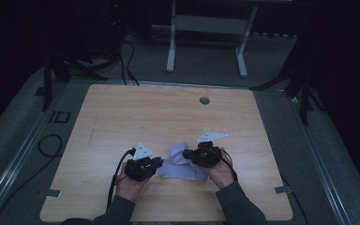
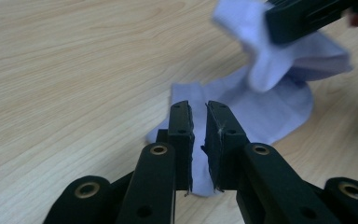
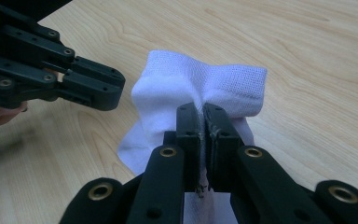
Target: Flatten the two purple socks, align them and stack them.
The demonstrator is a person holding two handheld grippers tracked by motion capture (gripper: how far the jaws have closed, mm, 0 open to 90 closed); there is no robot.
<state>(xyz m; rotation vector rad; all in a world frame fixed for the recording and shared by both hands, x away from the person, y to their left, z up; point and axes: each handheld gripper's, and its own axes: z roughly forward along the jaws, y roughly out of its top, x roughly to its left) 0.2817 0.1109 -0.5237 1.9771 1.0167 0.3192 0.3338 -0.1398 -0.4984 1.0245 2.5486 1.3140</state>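
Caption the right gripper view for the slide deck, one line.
Right gripper pinches the folded cuff of a white sock on the wooden table; left gripper alongside.

Dim high view, brighter close-ups

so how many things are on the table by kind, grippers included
white sock: 1
black grippers: 2, the left gripper and the right gripper, each clamped on the sock
grey round insert in the table top: 1
total: 4
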